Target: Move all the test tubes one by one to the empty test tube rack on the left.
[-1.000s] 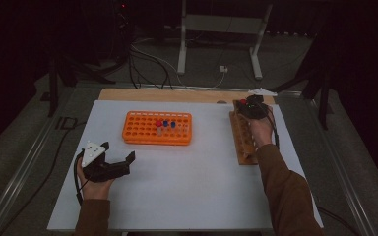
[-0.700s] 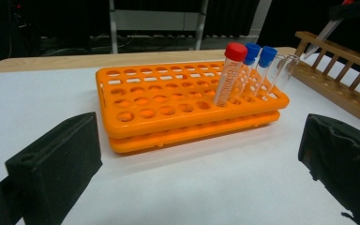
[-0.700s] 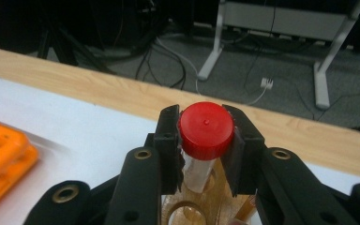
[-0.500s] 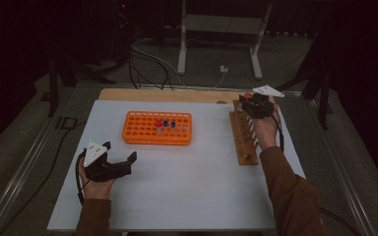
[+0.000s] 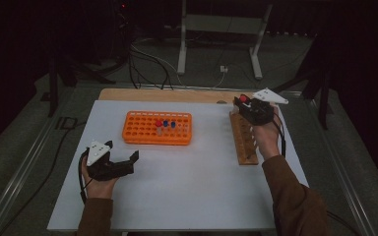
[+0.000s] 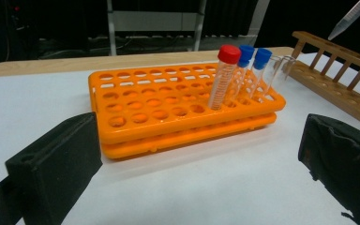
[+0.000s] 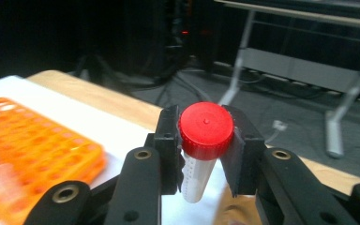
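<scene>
right gripper (image 7: 205,140) pinches a red-capped tube (image 7: 205,131) just under its cap, above the wooden rack's (image 5: 243,140) far end. left gripper (image 5: 123,164) rests spread and holding nothing on the white table (image 5: 187,191), near the orange rack (image 5: 157,129). dark room behind; the tube's lower end is cut off.
</scene>
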### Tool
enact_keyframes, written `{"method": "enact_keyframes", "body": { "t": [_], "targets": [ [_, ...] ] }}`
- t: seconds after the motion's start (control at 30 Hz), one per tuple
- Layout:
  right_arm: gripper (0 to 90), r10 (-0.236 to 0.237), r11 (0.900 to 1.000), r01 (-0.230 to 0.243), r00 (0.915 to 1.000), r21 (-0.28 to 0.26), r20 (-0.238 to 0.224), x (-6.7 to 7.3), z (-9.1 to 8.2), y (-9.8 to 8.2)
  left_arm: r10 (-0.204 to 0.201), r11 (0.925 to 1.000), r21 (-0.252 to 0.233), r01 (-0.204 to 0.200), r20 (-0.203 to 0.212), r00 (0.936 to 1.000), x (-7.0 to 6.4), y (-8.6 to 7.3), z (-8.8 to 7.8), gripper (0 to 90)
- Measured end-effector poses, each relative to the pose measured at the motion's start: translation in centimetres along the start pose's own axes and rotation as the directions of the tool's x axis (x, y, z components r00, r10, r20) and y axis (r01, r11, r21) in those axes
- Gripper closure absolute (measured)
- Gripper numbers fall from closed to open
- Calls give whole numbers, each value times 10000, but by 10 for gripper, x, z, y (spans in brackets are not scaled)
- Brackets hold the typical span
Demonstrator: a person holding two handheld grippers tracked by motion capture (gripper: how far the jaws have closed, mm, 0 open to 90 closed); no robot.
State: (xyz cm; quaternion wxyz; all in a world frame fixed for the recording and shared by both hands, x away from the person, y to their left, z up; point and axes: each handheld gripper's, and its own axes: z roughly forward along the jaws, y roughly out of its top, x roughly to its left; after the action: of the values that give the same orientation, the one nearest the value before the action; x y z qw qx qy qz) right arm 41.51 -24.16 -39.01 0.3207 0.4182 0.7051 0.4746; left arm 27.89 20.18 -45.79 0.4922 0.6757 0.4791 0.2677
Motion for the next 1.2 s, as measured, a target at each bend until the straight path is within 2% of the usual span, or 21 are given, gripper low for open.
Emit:
{"method": "enact_keyframes", "body": {
  "t": [0.17,0.23,0.47,0.67,0.8,1.0,1.2],
  "targets": [
    [705,-156,9998,161,9984,79,-542,12,-8,-5,289,9996,13,-289,12,9996,-8,3,4,3],
    [705,-81,9999,92,9971,139,-757,16,-11,-6,421,9991,46,-422,74,9991,-12,3,6,3],
    [704,-23,9994,74,9898,352,-1427,31,-17,-10,758,9971,99,-759,118,9971,-22,6,10,3],
    [704,-188,9985,281,9822,472,-1871,47,-21,-11,1023,9947,-13,-1024,295,9943,-35,14,17,3],
    [703,-225,9982,341,9755,496,-2188,56,-23,-12,1267,9919,-127,-1262,507,9906,-47,21,26,3],
    [703,-279,9967,467,9655,667,-2588,68,-25,-15,1648,9862,-248,-1636,600,9845,-66,29,40,4],
    [703,-324,9948,603,9515,823,-3059,83,-23,-18,1865,9824,-119,-1862,826,9790,-83,35,56,13]
  ]
}}
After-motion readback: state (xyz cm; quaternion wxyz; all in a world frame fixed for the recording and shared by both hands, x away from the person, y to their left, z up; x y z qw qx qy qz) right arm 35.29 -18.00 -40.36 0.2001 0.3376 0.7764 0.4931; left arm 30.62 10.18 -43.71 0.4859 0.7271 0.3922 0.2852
